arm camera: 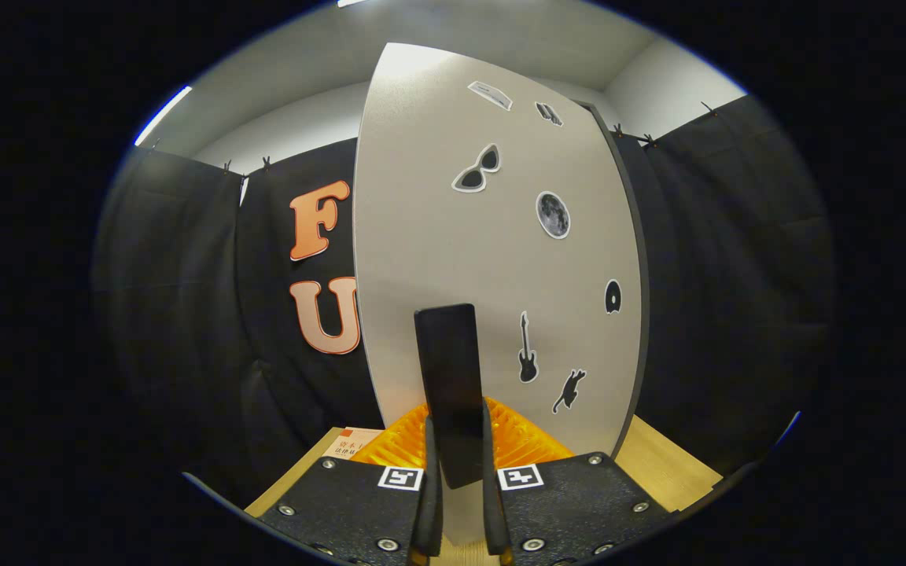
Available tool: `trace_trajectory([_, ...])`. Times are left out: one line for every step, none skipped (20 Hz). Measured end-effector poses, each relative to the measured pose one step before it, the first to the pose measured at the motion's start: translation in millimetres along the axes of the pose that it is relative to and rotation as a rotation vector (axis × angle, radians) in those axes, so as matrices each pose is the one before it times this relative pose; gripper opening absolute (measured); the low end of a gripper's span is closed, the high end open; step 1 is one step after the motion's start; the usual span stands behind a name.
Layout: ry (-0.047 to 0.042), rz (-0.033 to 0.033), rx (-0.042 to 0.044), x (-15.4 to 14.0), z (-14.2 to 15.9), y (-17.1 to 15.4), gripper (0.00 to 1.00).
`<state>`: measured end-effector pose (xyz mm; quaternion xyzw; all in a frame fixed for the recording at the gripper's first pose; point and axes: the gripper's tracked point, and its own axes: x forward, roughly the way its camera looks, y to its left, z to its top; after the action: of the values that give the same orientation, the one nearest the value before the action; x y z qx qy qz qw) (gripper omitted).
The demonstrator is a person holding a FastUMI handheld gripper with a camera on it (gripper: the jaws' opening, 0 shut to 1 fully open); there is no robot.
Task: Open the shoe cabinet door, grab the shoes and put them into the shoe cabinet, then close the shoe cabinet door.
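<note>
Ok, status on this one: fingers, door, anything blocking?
Gripper fingers shut on black door handle. Shoe cabinet door straight ahead, stickers facing. No shoes seen. Nothing blocking.

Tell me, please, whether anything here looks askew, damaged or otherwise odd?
Nothing stands out. The gripper is shut on the dark handle of the cabinet door, whose stickers look intact.

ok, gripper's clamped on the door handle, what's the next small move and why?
Probably pull back and swing outward. The gripper looks shut on the dark handle, which sits between its fingers, while the cabinet door faces it closely with its stickers. Whether the door has already started opening can't be told, so keep the pull gentle.
</note>
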<state>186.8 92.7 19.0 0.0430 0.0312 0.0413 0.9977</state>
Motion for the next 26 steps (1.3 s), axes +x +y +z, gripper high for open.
trace_trajectory([0.00194,-0.00132,0.00555,-1.0,0.3,-2.64,0.2])
trace_trajectory([0.00416,0.00064,0.00235,-2.58,-0.67,-2.29,0.2])
trace_trajectory([0.0005,-0.0035,-0.00375,-3.01,0.06,-2.51,0.2])
trace_trajectory([0.0006,-0.00787,-0.00132,-2.65,0.71,-3.65,0.2])
trace_trajectory([-0.00351,-0.00831,0.00146,-2.9,0.24,-2.98,0.2])
trace_trajectory([-0.00458,-0.00616,0.00592,-1.74,-0.28,-2.2,0.2])
trace_trajectory([-0.00183,-0.00628,0.00563,-1.78,0.83,-3.02,0.2])
trace_trajectory([0.00033,-0.00637,0.00061,-2.59,0.0,-2.95,0.2])
trace_trajectory([0.00045,-0.00788,0.00122,-2.4,0.38,-3.81,0.2])
trace_trajectory([-0.00035,-0.00863,-0.00323,-2.27,0.28,-3.69,0.2])
trace_trajectory([0.00119,-0.0113,-0.00249,-3.27,0.65,-3.39,0.2])
trace_trajectory([0.00244,-0.01303,-0.00191,-2.86,-0.2,-5.58,0.2])
trace_trajectory([0.00065,-0.01232,-0.00236,-2.31,-0.12,-5.37,0.2])
trace_trajectory([-0.00243,-0.01498,0.00132,-2.06,1.07,-5.27,0.2])
trace_trajectory([-0.00089,-0.01526,-0.00091,-1.29,0.52,-4.95,0.2])
trace_trajectory([-0.0025,-0.01321,-0.00333,-0.64,1.75,-5.66,0.19])
trace_trajectory([-0.00188,-0.00718,-0.00157,0.4,0.74,-5.46,0.19])
trace_trajectory([-0.00167,-0.00707,0.00323,-1.19,-0.44,-1.87,0.19])
trace_trajectory([-0.00058,-0.0081,-0.00642,0.17,0.13,-1.39,0.19])
trace_trajectory([-0.00102,-0.01233,-0.00905,-1.6,-0.12,-6.75,0.19])
trace_trajectory([-0.00004,-0.01168,-0.01006,-0.91,-0.18,-5.36,0.19])
trace_trajectory([-0.00019,-0.00985,-0.00208,-0.15,-0.24,-5.92,0.19])
trace_trajectory([-0.00139,-0.00798,0.00457,-1.24,0.35,-5.07,0.19])
trace_trajectory([-0.00036,-0.00852,0.0043,-1.01,-0.22,-0.81,0.19])
trace_trajectory([-0.00132,-0.01145,-0.00136,-0.45,0.19,-2.92,0.19])
trace_trajectory([-0.00344,-0.01744,-0.0045,0.83,0.0,-3.97,0.19])
